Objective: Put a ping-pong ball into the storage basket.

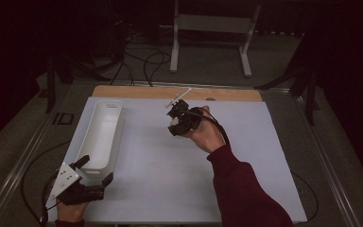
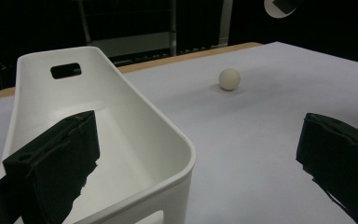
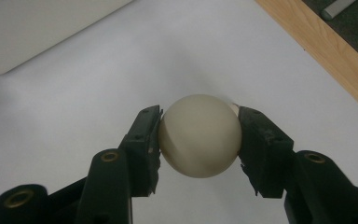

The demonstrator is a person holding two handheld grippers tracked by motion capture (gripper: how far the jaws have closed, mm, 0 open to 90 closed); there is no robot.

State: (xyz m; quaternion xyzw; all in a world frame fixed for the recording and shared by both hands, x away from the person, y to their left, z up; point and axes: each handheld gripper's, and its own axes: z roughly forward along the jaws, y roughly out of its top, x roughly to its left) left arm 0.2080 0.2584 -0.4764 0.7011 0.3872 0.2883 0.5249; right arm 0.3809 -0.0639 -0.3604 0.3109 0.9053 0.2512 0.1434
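A cream ball (image 3: 199, 136) is pinched between the two black jaws of my right gripper (image 3: 199, 140), held above the white sheet near the table's far middle. In the high view this gripper (image 1: 176, 123) sits in a hand with a dark red sleeve. A second cream ball (image 2: 229, 79) rests on the sheet; in the right gripper view a sliver of it (image 3: 234, 108) peeks from behind the held one. My left gripper (image 2: 200, 158) stands open at the near end of a white bin (image 2: 121, 100), one jaw over the bin's inside, the other over the sheet.
The long white bin (image 1: 108, 109) lies along the left side of the white sheet (image 1: 246, 156). A wooden strip (image 1: 137, 91) edges the table's far side. Cables and a white metal stand (image 1: 175, 45) lie on the floor beyond.
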